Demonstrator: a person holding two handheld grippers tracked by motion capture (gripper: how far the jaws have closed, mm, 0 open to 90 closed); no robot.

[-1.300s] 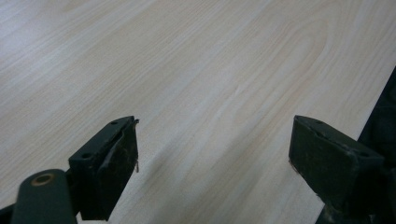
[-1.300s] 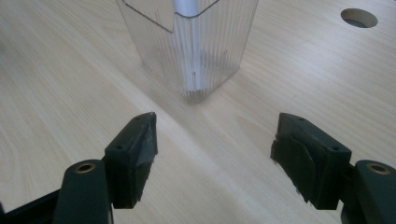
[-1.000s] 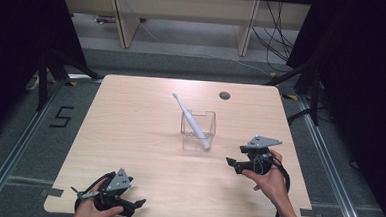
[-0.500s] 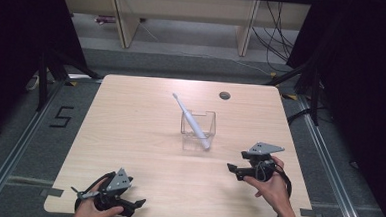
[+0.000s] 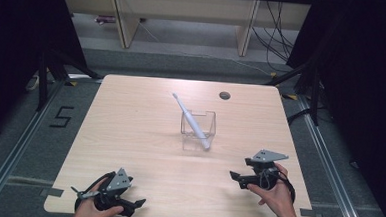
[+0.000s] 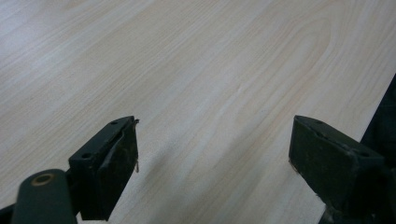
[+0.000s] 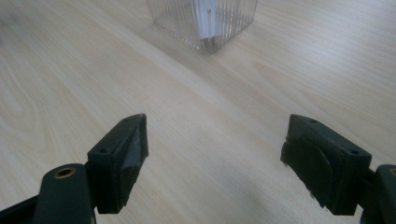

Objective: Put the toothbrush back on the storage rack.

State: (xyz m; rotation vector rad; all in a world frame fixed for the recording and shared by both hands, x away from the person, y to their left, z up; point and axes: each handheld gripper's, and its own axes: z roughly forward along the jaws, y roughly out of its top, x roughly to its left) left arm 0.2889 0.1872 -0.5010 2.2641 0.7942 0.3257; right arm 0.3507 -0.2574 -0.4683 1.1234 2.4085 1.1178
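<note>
With the white electric toothbrush (image 5: 191, 121) leaning in the clear ribbed holder (image 5: 198, 131) at frame center, we back the right gripper (image 5: 235, 176), jaws just opened wide and empty, toward lower right without nudging it, left gripper (image 5: 138, 203) spread and empty.

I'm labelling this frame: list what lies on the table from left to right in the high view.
left gripper → toothbrush leaning in the clear holder → round hole in the table top → right gripper
</note>
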